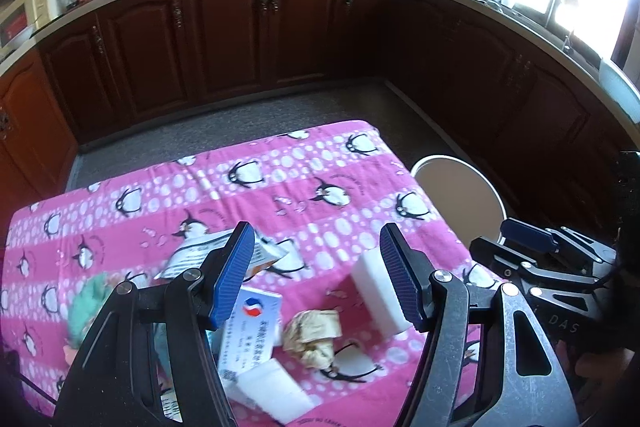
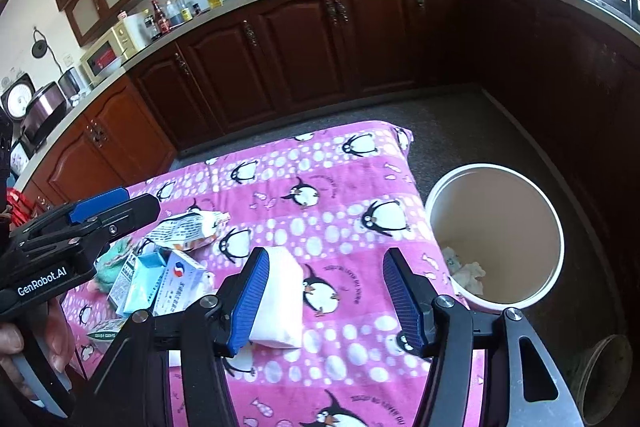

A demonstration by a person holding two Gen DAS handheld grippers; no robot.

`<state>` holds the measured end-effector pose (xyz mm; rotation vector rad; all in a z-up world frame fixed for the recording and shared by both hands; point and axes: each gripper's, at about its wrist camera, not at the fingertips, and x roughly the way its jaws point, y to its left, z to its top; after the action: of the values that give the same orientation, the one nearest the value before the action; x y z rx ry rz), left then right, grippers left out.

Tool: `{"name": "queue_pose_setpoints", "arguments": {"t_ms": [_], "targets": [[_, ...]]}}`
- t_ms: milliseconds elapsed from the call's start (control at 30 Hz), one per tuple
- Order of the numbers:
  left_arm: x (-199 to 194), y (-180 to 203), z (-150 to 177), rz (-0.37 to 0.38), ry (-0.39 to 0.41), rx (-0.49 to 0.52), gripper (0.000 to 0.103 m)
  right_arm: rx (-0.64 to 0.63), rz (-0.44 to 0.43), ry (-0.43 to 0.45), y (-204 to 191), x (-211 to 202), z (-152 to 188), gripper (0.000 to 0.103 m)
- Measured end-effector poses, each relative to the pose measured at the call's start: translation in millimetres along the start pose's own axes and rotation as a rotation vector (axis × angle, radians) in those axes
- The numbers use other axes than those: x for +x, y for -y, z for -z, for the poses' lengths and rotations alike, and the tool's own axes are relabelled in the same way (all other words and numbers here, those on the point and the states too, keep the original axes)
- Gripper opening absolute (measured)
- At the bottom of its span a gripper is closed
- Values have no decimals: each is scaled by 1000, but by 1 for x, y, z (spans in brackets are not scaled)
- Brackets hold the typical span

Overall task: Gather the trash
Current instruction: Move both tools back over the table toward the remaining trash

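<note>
Both grippers, left (image 1: 316, 275) and right (image 2: 324, 291), are hanging wide open and empty over a table (image 2: 352, 179) where a crumpled wad (image 1: 314, 337), apparently paper, could be slipping free while cartons (image 2: 160, 281) crowd it, the bin (image 2: 496, 235) waiting beside.

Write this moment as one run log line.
left gripper: open, above crumpled paper | right gripper: open, beside white block | bin: some trash inside
</note>
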<state>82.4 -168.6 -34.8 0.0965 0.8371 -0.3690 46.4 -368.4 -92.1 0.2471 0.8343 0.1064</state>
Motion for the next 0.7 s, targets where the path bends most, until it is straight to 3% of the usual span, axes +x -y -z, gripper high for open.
{"name": "queue_pose_setpoints", "arguments": {"t_ms": [700], "targets": [[-16, -61, 24, -50, -13, -92, 64, -96, -57, -37, -56, 9, 12, 58]]}}
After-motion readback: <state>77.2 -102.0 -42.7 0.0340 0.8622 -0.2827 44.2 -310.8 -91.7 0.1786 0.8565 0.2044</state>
